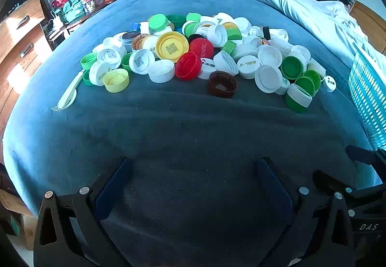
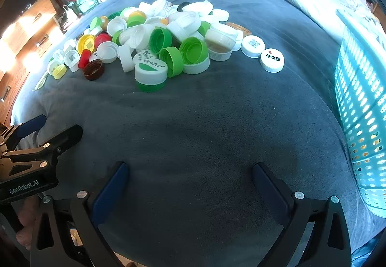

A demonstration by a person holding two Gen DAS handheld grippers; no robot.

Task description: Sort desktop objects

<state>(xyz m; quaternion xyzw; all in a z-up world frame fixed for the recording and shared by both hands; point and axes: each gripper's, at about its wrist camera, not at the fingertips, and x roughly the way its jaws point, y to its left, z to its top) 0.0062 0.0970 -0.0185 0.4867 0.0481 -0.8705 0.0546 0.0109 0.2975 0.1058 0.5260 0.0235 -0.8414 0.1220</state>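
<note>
Both the left gripper point(image 1: 193, 185) and right gripper point(image 2: 190, 185) gape empty, the caps point(image 1: 193, 55) ahead unsorted, the basket point(image 2: 361, 103) to the right.

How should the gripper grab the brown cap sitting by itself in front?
Pinch the brown cap across its round rim, coming straight down from above. It lies open side up at the pile's near edge, so the front is free; the left gripper looks nearer.

The left gripper point(image 1: 193, 182) hangs over bare blue-grey blanket point(image 1: 183, 127), jaws spread wide with nothing between them. Ahead lies a heap of bottle caps point(image 1: 193, 55); a brown cap point(image 1: 222, 84) sits nearest. A turquoise perforated basket point(image 1: 369, 98) stands far right.
</note>
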